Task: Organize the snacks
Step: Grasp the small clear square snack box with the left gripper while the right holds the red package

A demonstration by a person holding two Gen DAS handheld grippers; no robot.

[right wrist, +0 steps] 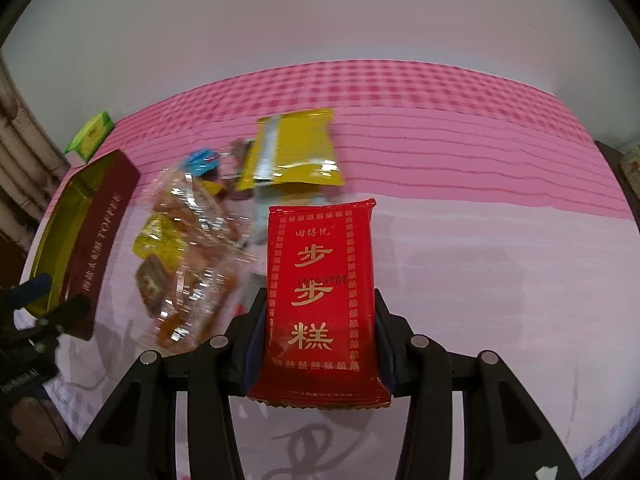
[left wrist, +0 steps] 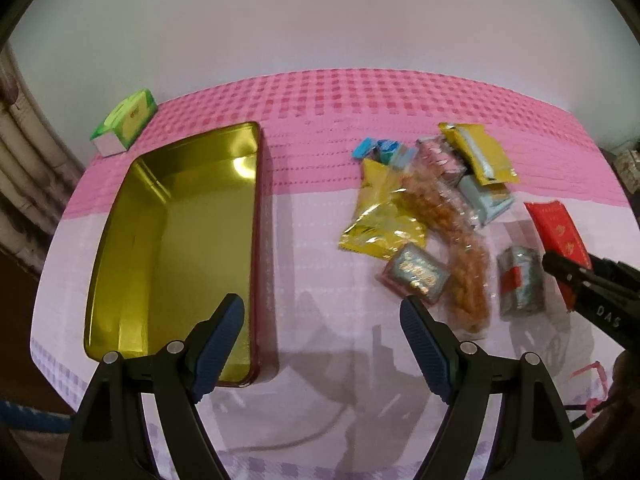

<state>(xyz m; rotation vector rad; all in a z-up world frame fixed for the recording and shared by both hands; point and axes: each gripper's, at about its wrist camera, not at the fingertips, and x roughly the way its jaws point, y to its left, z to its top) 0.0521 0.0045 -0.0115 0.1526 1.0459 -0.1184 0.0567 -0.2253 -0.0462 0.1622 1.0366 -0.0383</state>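
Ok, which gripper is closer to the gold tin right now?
Left. The left gripper hangs open just off the tin at its near right corner, while the right gripper is across the snack pile, shut on the red packet.

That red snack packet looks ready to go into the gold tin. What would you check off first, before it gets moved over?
1. Red packet gripped by the right gripper: ok, jaws closed on both its long sides.
2. Grip depth: ok, the jaws hold the packet's lower half.
3. Gold tin open and free inside: ok, no lid, nothing in it.
4. Left gripper out of the way: cannot tell; jaws open and holding nothing, but right beside the tin's near corner.
5. Path to the tin: not ok at table level; the snack pile lies between, so lift over it.
6. Packet sealed: cannot tell.
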